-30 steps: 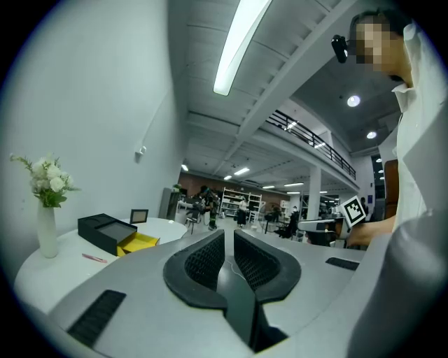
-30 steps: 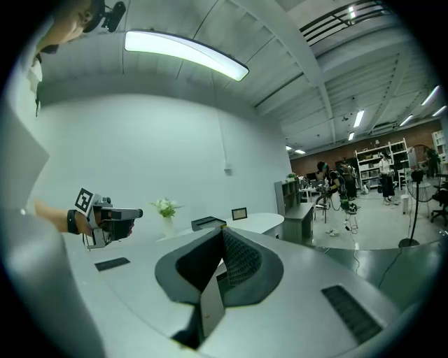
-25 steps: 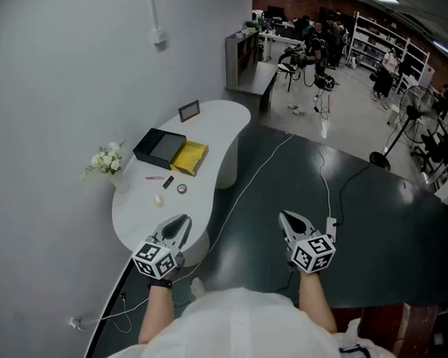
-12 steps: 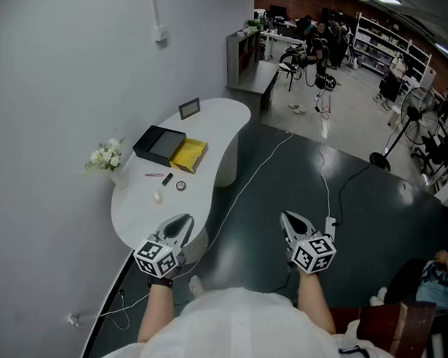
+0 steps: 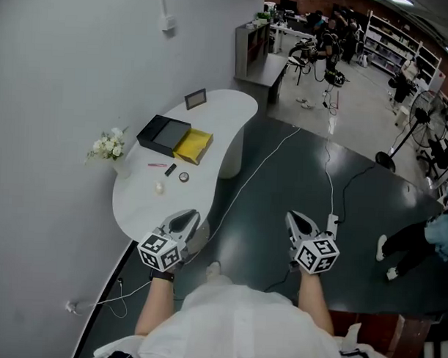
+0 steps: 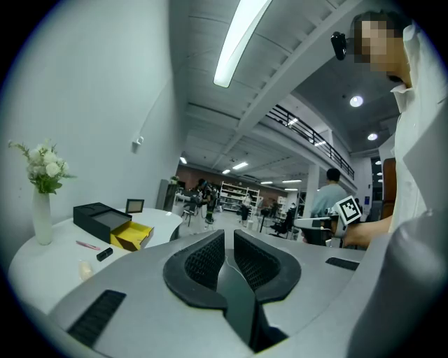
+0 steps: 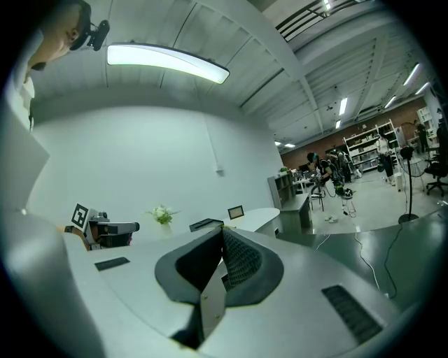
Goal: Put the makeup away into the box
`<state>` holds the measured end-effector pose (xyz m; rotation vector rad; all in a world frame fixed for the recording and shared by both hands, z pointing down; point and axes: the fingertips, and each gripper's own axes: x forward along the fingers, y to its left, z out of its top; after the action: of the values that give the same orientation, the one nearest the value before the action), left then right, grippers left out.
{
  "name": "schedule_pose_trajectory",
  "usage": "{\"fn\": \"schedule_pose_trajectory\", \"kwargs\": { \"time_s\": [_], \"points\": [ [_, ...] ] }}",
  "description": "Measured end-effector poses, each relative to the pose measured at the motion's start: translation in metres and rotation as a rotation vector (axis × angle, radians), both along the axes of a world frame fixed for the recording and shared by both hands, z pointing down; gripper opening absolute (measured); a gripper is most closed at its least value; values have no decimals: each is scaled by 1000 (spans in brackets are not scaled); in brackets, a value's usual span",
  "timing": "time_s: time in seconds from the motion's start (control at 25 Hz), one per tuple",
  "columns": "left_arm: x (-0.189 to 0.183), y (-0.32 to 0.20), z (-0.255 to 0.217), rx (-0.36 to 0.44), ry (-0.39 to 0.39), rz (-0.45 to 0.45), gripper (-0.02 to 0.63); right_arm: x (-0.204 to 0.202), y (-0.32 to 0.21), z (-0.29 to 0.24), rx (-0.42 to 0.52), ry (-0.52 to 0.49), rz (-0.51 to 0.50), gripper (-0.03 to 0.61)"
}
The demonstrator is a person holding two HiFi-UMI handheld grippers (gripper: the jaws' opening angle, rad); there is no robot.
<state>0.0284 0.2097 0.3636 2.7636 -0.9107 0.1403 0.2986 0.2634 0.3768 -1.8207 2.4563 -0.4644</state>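
Observation:
On the white curved table (image 5: 135, 201) an open black box (image 5: 164, 134) lies beside a yellow tray (image 5: 192, 145). Nearer me lie a pink pencil (image 5: 156, 165), a small black tube (image 5: 170, 169), a round compact (image 5: 184, 177) and a pale lump (image 5: 160, 187). My left gripper (image 5: 184, 221) hovers at the table's near end, shut and empty, well short of the makeup. My right gripper (image 5: 302, 221) is shut and empty over the dark floor, off the table. The left gripper view shows the box (image 6: 101, 218), the pencil (image 6: 87, 245) and the tube (image 6: 104, 254) beyond its jaws (image 6: 229, 234).
A vase of white flowers (image 5: 108, 145) stands at the wall side of the table, and a small picture frame (image 5: 195, 99) at its far end. Cables (image 5: 327, 178) trail over the dark floor. A person's legs (image 5: 405, 243) are at the right edge.
The head view has shifted, so the table sits slightly nearer and more central. A person has walked in at the right edge. Both grippers stay shut and hardly move.

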Motion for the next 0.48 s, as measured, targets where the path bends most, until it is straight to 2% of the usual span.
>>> {"fn": "schedule_pose_trajectory", "kwargs": {
  "time_s": [0.24, 0.48],
  "points": [
    [14, -31, 8, -16, 5, 23, 54, 13, -17, 10, -22, -2, 24, 9],
    [32, -88, 26, -43, 8, 34, 54, 26, -71, 24, -55, 6, 17, 9]
  ]
}}
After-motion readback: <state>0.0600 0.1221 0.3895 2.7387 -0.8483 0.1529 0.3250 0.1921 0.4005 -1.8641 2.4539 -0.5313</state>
